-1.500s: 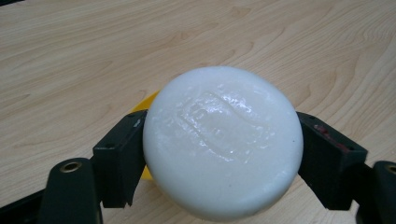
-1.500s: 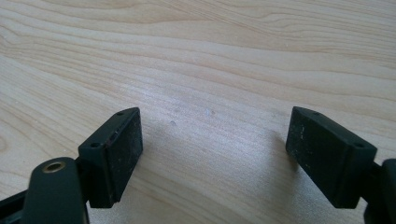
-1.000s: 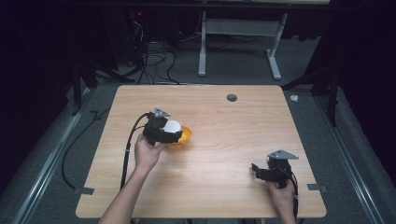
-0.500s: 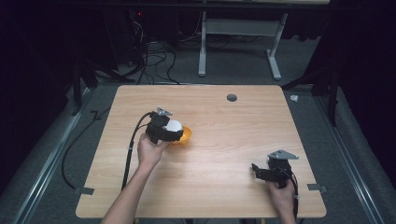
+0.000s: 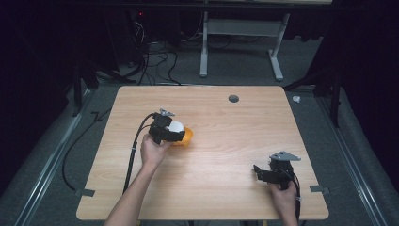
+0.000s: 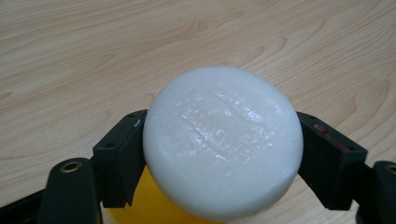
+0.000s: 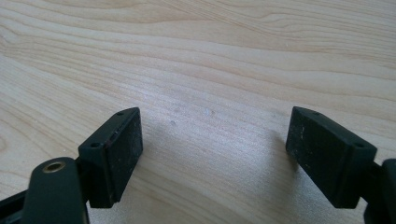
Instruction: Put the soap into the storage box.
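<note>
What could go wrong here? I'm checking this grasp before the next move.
1. The left claw grips the white lid by its rounded sides, which look smooth; it might slip out if lifted fast.
2. The yellow cup beneath has nothing holding it, so it may lift with the lid, then drop or tip.
3. The right claw rests open far off on the table, too far to steady the cup.

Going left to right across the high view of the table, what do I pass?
Black cable → left tool shut on the white round object → orange object → dark hole in the table → right tool, open.
</note>
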A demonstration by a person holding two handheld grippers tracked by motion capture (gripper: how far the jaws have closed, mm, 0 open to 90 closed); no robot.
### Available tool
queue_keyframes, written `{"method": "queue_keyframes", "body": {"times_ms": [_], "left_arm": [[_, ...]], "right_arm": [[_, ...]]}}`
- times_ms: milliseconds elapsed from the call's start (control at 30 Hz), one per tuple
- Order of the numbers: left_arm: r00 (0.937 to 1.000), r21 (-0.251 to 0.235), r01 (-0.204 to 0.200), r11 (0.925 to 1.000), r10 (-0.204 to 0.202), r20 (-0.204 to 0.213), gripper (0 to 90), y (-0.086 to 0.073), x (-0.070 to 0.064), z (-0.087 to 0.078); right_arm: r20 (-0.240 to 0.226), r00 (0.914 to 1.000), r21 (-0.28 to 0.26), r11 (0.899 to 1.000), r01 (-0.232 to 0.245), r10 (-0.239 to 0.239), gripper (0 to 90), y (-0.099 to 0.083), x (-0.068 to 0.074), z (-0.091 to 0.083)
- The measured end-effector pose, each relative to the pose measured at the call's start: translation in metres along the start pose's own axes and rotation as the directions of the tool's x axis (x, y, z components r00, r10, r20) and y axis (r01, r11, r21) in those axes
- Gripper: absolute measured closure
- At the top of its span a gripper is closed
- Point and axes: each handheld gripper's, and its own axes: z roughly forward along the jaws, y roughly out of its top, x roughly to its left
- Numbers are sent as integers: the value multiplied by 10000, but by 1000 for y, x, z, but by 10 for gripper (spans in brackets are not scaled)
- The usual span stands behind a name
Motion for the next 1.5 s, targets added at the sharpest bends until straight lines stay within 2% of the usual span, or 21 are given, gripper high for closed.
{"method": "queue_keyframes", "body": {"times_ms": [267, 533, 733, 900, 1500], "left_arm": [[9999, 260, -52, 9996, 56, -159, 243, -1, -2, 10], [9994, 384, -63, 9992, 76, -341, 243, -2, -1, 14], [9996, 402, 8, 9992, 4, -297, 243, -2, 0, 16], [9993, 538, -121, 9985, 139, -345, 243, -3, 0, 18], [9997, 677, 47, 9977, -29, -257, 242, -7, 3, 23]], "right_arm": [[-35, 10000, 1, 10000, 1, -1, 196, 0, 0, 0], [-43, 10000, -14, 10000, -46, 46, 196, 0, 0, 0], [-32, 10000, -1, 10000, -10, 10, 195, 0, 0, 0], [-26, 10000, 9, 10000, -26, 26, 195, 0, 0, 0], [12, 10000, -12, 10000, 19, -19, 196, 0, 0, 1]]}}
